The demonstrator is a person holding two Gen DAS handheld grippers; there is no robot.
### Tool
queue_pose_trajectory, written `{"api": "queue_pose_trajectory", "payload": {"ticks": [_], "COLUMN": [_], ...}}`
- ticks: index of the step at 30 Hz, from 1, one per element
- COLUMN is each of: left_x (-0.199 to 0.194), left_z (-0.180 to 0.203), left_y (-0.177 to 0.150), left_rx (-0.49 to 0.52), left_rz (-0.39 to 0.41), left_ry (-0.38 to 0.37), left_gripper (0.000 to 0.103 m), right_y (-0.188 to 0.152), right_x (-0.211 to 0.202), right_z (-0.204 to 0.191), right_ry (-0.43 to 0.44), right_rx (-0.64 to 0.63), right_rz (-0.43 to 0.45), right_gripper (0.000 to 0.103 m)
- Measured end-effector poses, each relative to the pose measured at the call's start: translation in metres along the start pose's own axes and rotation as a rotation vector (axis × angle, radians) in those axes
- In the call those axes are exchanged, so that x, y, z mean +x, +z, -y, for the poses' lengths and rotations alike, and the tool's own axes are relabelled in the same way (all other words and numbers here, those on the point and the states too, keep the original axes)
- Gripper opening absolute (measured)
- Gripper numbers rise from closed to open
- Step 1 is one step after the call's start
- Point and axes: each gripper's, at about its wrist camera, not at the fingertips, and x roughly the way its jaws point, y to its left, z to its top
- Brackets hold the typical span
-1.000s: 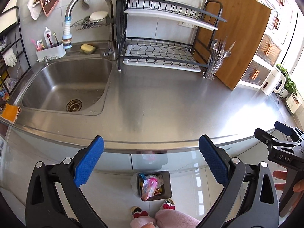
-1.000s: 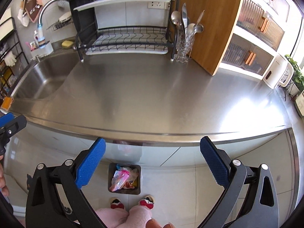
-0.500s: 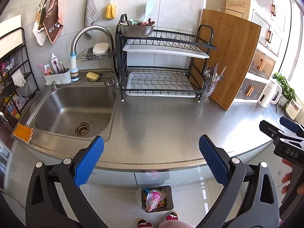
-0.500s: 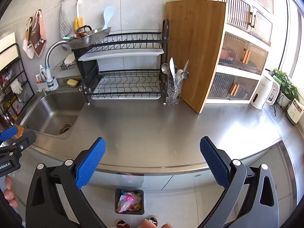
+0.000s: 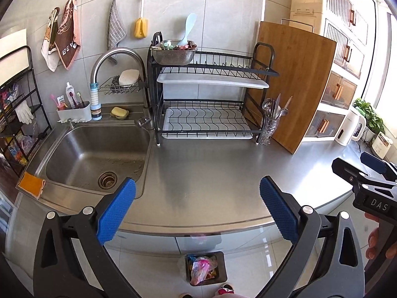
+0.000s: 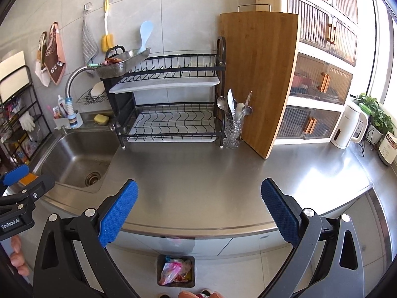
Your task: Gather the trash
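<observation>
Trash sits in the small dark bin [image 5: 205, 267] on the floor tiles, just in front of the counter's [image 5: 223, 173] edge: we see a pink-and-clear plastic bag [image 6: 175, 270] crumpled on top, with bits of colourful wrapper beneath it. We hold the left gripper [image 5: 197, 209] above the counter edge with its blue pads spread wide and nothing between them; the right gripper [image 6: 199, 209] hangs likewise, wide apart and bare. On the counter, the sink [image 5: 96, 154] holds only its drain strainer. A steel colander [image 5: 173, 53] on the top tier of the black dish rack [image 5: 211, 104] carries a pale blue rice paddle and a few small items we cannot make out. The rack's lower tier is bare wire over a white tray. A glass cup [image 6: 233, 131] beside the rack holds spoons and a knife, touching the upright wooden cutting board [image 6: 260, 74]. A white caddy [image 5: 74, 114] behind the sink holds toothbrushes and a tube.
</observation>
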Motion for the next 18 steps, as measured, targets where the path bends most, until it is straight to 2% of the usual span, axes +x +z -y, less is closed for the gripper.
{"api": "queue_pose_trajectory", "payload": {"ticks": [18], "left_x": [0.011], "left_z": [0.018], "left_y": [0.014], "left_rx": [0.025], "left_rz": [0.008], "left_ry": [-0.039], "left_gripper": [0.095], "right_y": [0.013], "right_x": [0.010], "right_z": [-0.005], "right_ry": [0.076], "right_rx": [0.000], "right_rz": [0.005], "right_gripper": [0.100]}}
